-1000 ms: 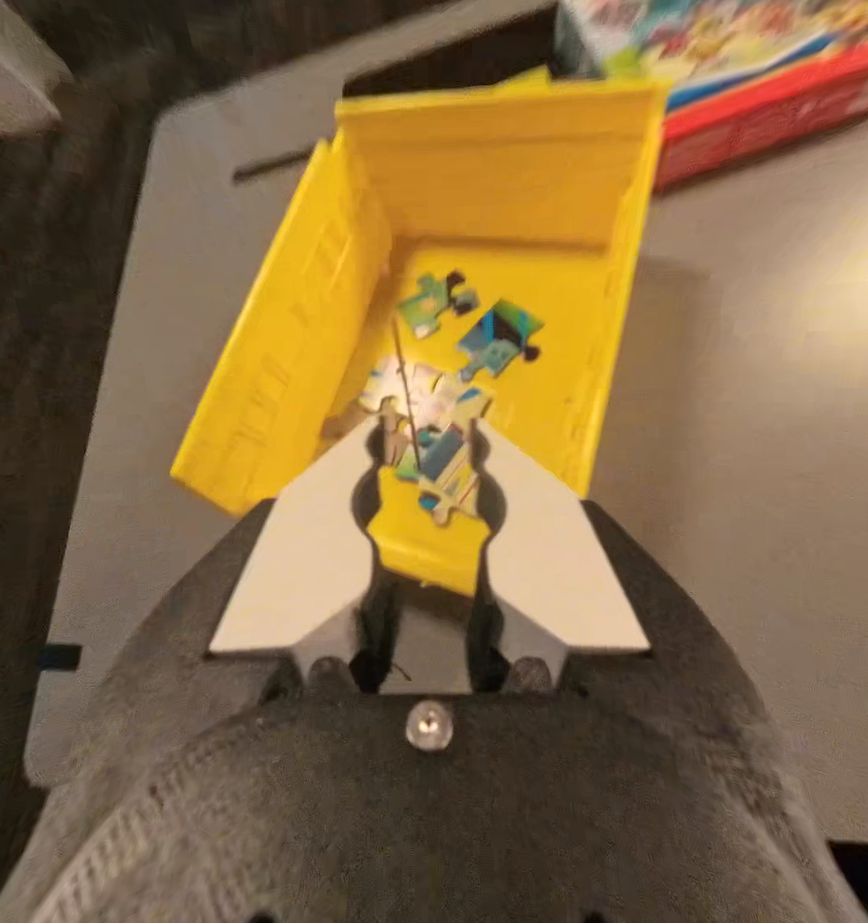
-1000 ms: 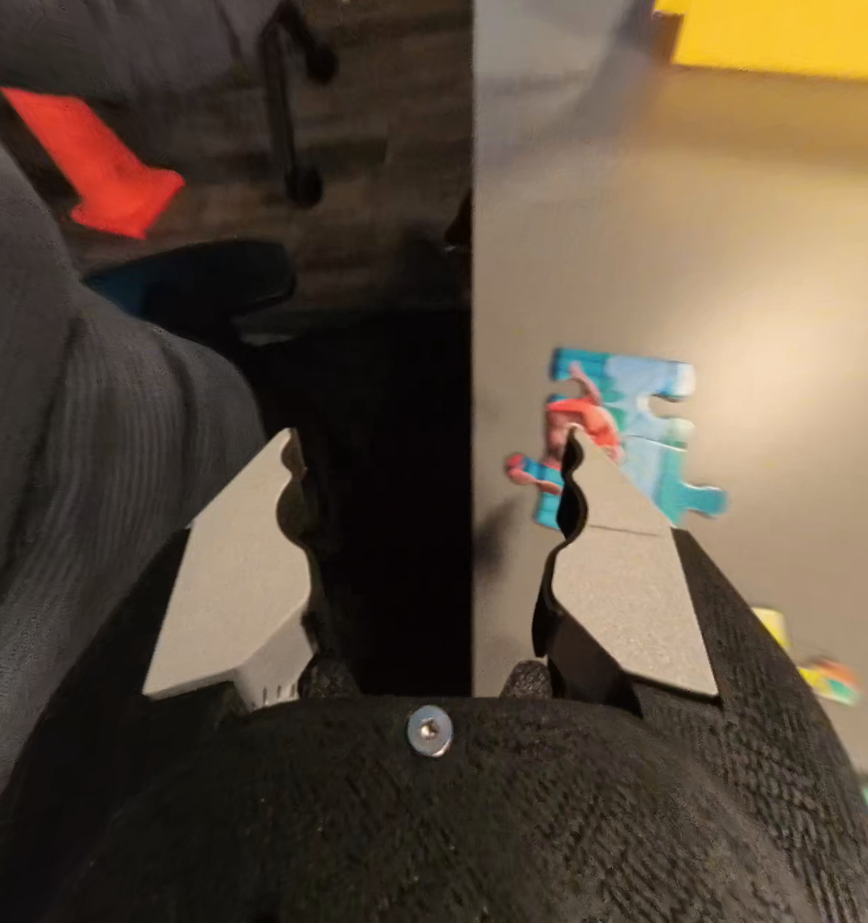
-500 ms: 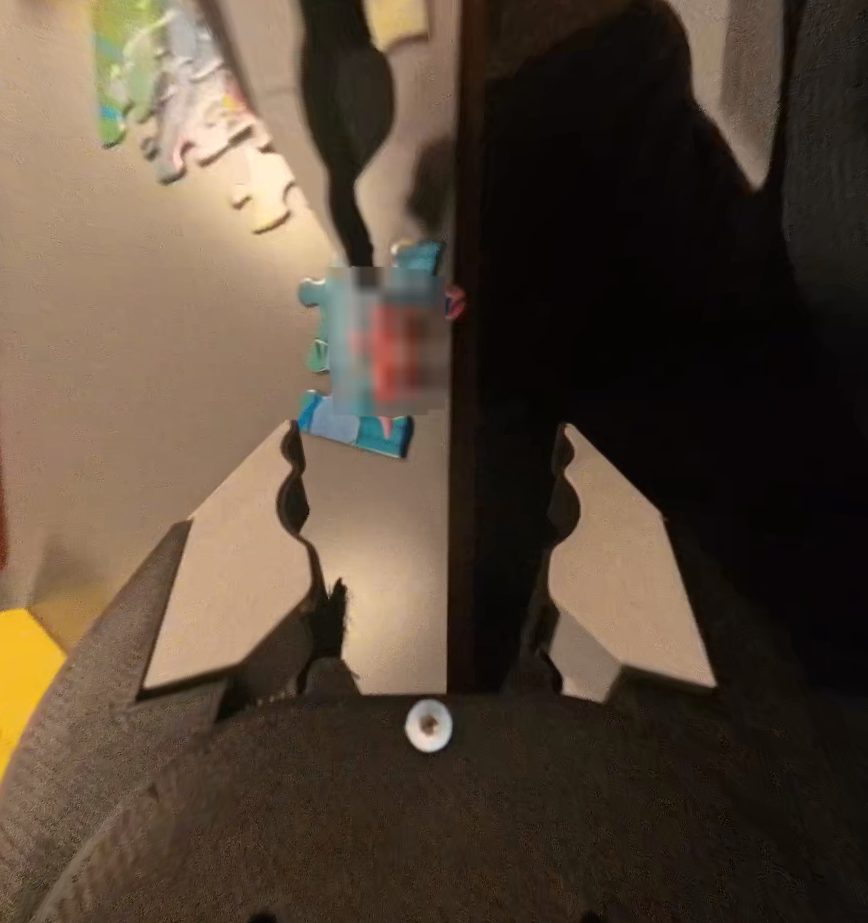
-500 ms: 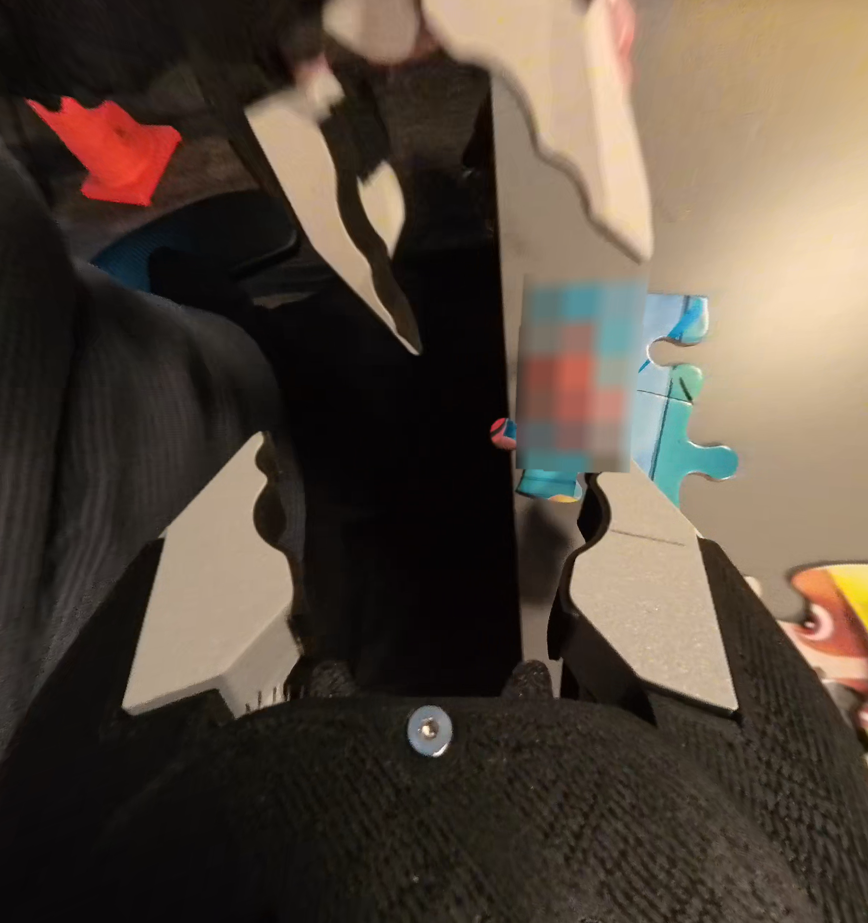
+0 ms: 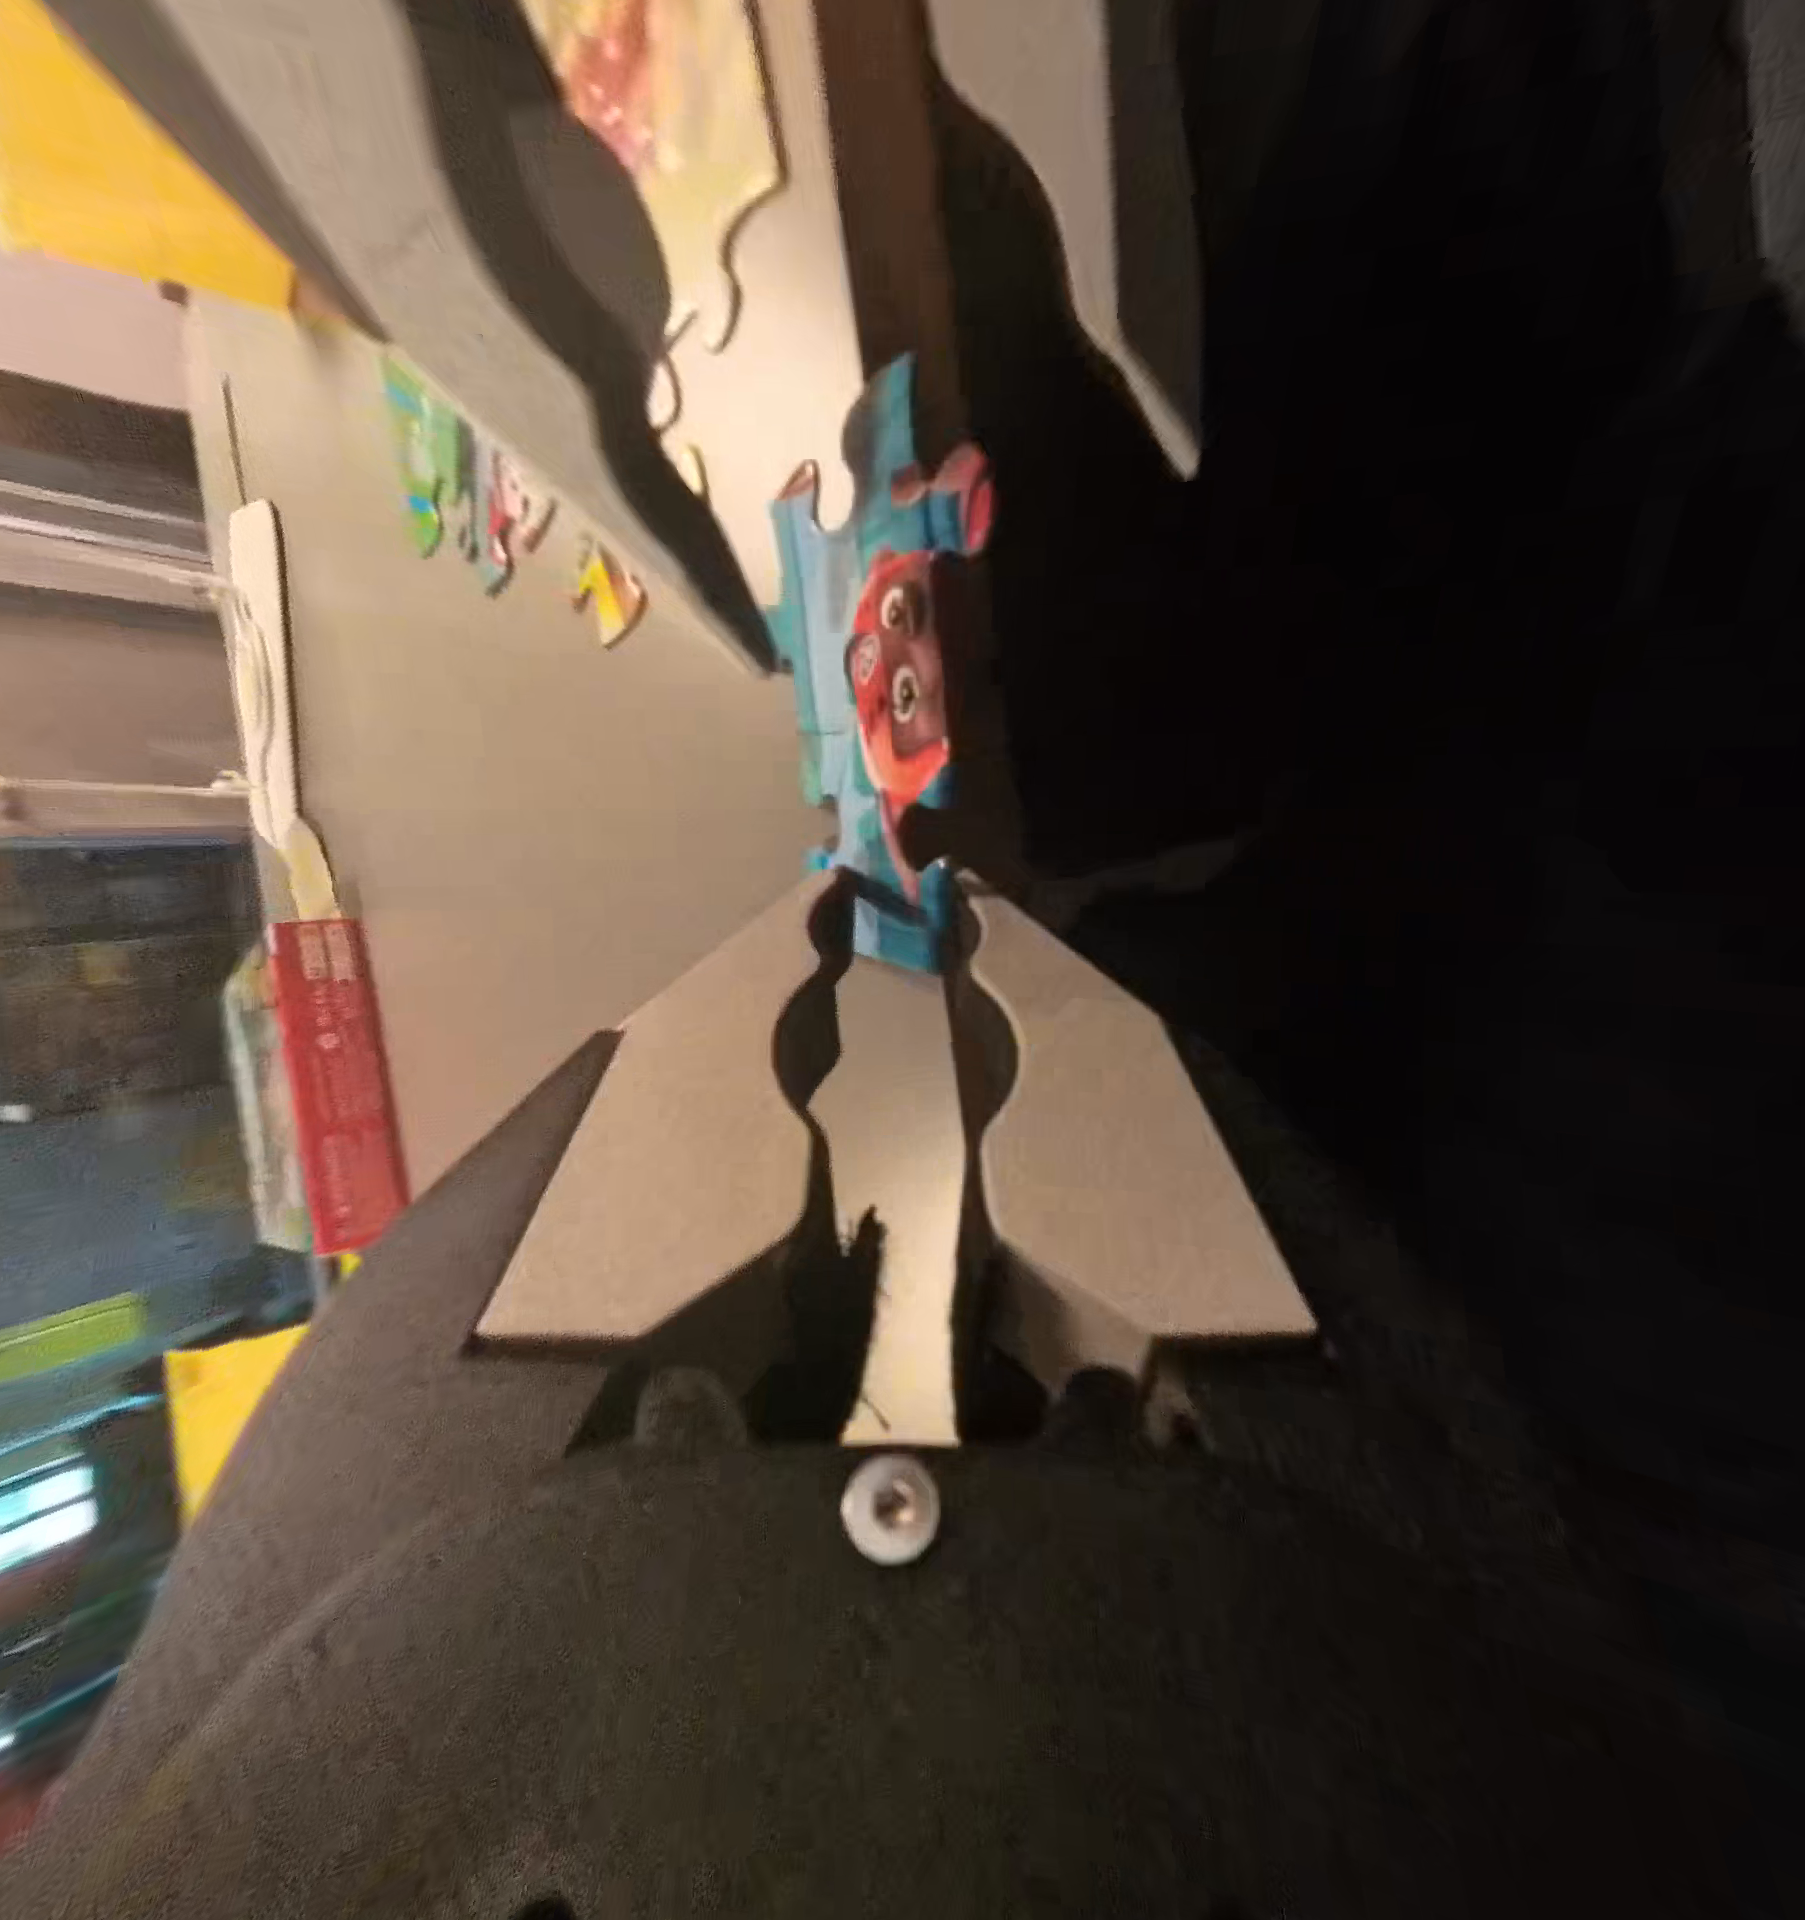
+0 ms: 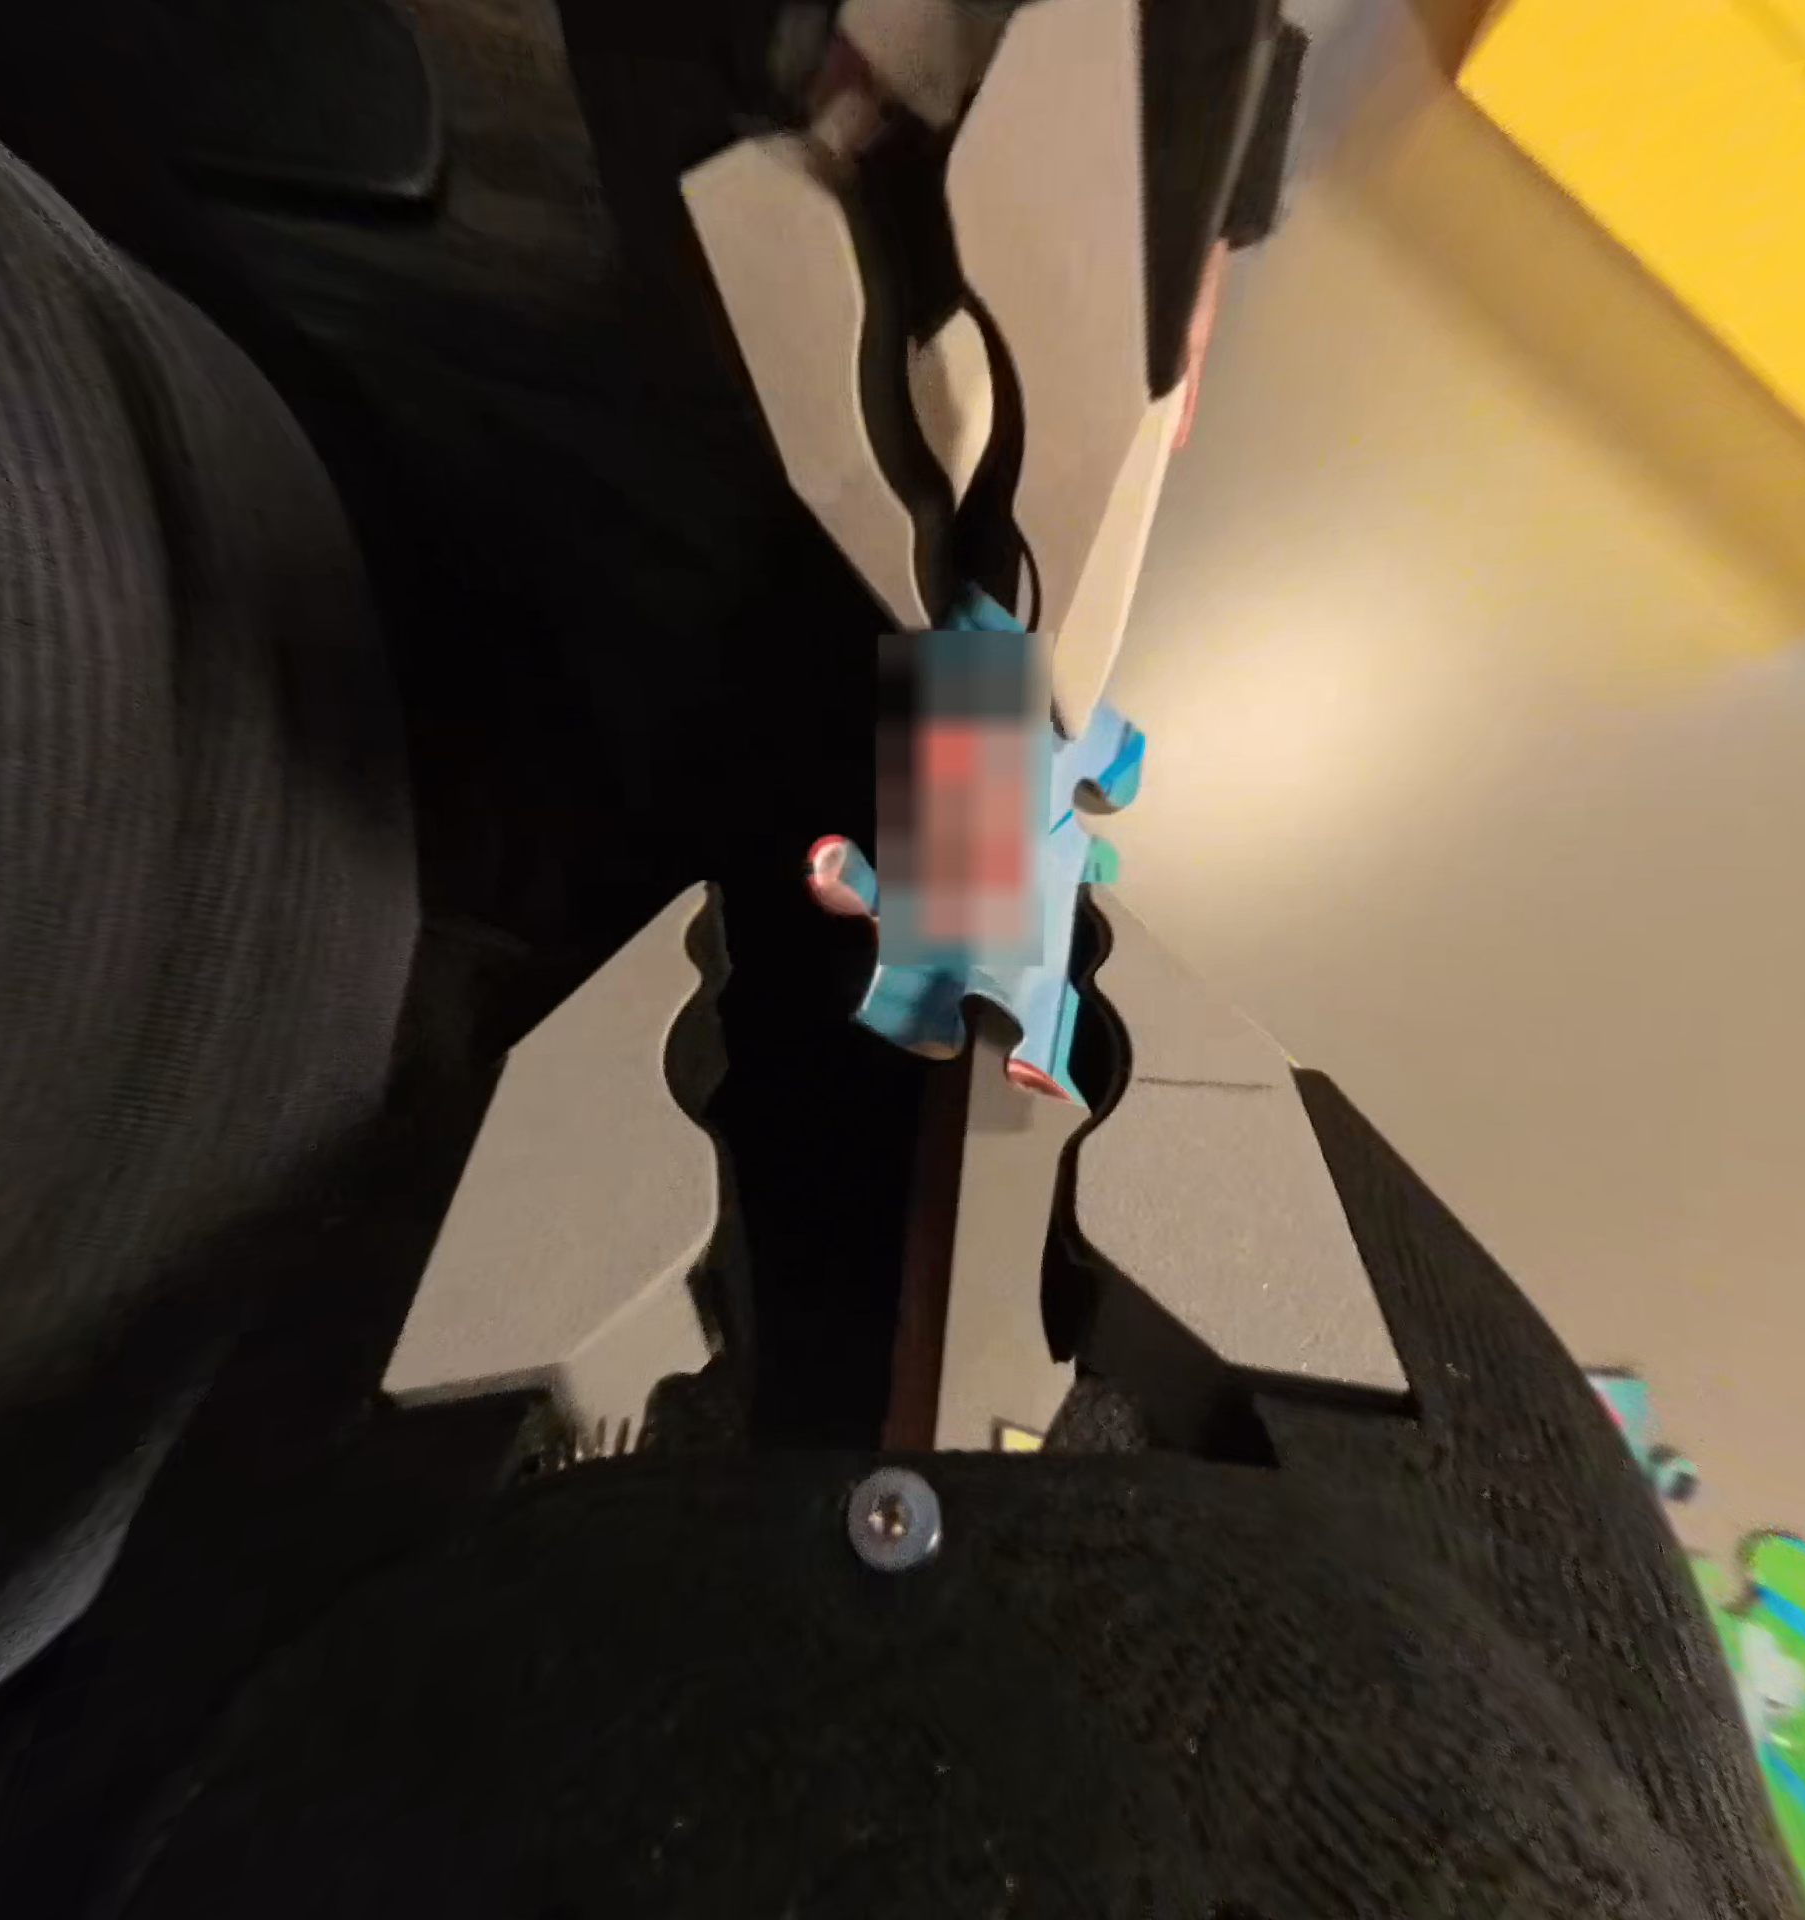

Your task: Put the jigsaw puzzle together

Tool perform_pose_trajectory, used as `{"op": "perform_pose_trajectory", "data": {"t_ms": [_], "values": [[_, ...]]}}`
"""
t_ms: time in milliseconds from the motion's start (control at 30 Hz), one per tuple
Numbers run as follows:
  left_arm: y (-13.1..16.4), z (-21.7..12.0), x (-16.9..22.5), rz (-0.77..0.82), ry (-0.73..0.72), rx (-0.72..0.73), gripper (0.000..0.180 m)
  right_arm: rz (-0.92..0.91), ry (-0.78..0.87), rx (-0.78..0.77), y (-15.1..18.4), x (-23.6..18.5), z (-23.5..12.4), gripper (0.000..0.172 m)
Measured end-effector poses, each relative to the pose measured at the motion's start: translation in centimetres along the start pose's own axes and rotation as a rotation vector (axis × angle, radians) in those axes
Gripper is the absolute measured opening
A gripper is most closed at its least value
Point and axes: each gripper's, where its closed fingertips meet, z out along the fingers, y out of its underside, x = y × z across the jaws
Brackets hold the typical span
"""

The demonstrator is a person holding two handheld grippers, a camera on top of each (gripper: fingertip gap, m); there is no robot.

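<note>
A blue puzzle piece with a red cartoon figure [image 5: 877, 665] lies at the edge of the beige table [image 5: 565, 831], partly over the edge. My left gripper [image 5: 896, 904] is turned on its side and shut on the piece's near end. My right gripper [image 5: 971, 566] faces it from the far side, jaws apart. In the right wrist view, my right gripper [image 6: 900, 896] is open around the same piece [image 6: 908, 997], which lies close to its right finger [image 6: 1189, 1091]. My left gripper [image 6: 981, 634] pinches the piece's far end there.
A yellow bin [image 6: 1656, 208] stands on the table [image 6: 1500, 831] and also shows in the left wrist view [image 5: 98, 156]. A red box [image 5: 332, 1081] and loose puzzle pieces [image 5: 462, 488] lie farther off; more pieces [image 6: 1771, 1662] lie at the right. Dark clothing [image 6: 150, 727] fills the left. My hands' fingertips stand some 5 cm from each other.
My left gripper left the yellow bin, swung to the table's edge, opened wide, then closed on the blue piece. My right gripper stayed by the piece and its jaws narrowed.
</note>
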Motion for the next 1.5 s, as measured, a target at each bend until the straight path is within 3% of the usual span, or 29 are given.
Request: {"op": "perform_pose_trajectory", "data": {"t_ms": [100, 233, 500, 567, 667, 733, 833, 900, 933, 967, 1033, 1067, 1133, 1200, 1267, 1300, 1367, 1400, 1433, 1500], "values": [[0.0, -0.6, -1.8, -0.073, -0.049, 0.021, 0.001, -0.070, 0.056, -0.011, -0.2, 0.8, 0.0, 0.052], [-0.5, -0.8, -2.6, -0.152, -0.036, 0.072, 0.001, -0.150, 0.246, 0.017, -1.0, 3.9, -1.3, 0.002], [-0.5, -3.4, -11.2, -0.545, -0.284, 0.265, 0.002, -0.018, 0.639, 0.227, -4.8, 11.1, -6.4, 0.000], [2.2, -5.0, -14.7, -0.636, -0.505, 0.246, 0.000, 0.081, 0.780, 0.313, -5.0, 13.3, -8.8, 0.000], [6.8, -9.0, -18.1, -0.737, -0.798, 0.217, 0.000, 0.343, 0.726, 0.561, -5.3, 14.7, -11.5, 0.000], [11.1, -11.5, -19.9, -0.796, -0.946, 0.089, 0.000, 0.392, 0.714, 0.608, -5.2, 15.1, -12.2, 0.000], [19.1, -12.9, -21.4, -0.998, -0.934, -0.154, 0.001, 0.408, 0.674, 0.629, -5.6, 15.1, -12.0, 0.000], [23.2, -12.2, -21.7, -1.120, -0.855, -0.223, 0.001, 0.437, 0.638, 0.665, -6.1, 15.2, -11.9, 0.000], [24.8, -12.1, -21.9, -1.167, -0.846, -0.242, 0.012, 0.459, 0.615, 0.692, -6.3, 15.2, -12.0, 0.000], [25.5, -12.0, -22.0, -1.188, -0.836, -0.250, 0.043, 0.486, 0.595, 0.724, -6.5, 15.3, -12.2, 0.000], [23.1, -11.6, -22.2, -1.204, -0.760, -0.222, 0.080, 0.528, 0.549, 0.798, -6.8, 15.3, -12.6, 0.000], [19.6, -11.0, -22.6, -1.179, -0.712, -0.113, 0.084, 0.533, 0.512, 0.848, -7.2, 15.2, -12.9, 0.000], [10.9, -9.8, -22.6, -1.071, -0.594, 0.139, 0.079, 0.543, 0.432, 0.938, -7.8, 14.7, -13.2, 0.000], [1.9, -8.3, -20.5, -0.991, -0.356, 0.395, 0.071, 0.540, 0.330, 1.024, -8.8, 13.9, -13.4, 0.000], [-4.3, -7.3, -17.7, -0.983, -0.110, 0.562, 0.066, 0.545, 0.234, 1.090, -9.6, 13.1, -13.7, 0.000], [-5.7, -6.9, -16.9, -0.983, -0.049, 0.588, 0.060, 0.546, 0.195, 1.114, -9.9, 12.8, -13.9, 0.000], [-7.3, -6.8, -16.3, -0.976, 0.005, 0.661, 0.021, 0.554, 0.141, 1.142, -10.3, 12.5, -14.3, 0.000], [-8.0, -7.2, -16.0, -0.974, 0.052, 0.716, 0.010, 0.557, 0.126, 1.155, -10.3, 12.4, -14.5, 0.004], [-8.5, -7.7, -16.0, -0.991, 0.103, 0.767, 0.000, 0.577, 0.142, 1.154, -10.1, 12.7, -14.8, 0.016], [-6.3, -8.0, -17.7, -1.098, -0.013, 0.750, 0.000, 0.594, 0.230, 1.143, -9.1, 13.3, -15.8, 0.058]]}}
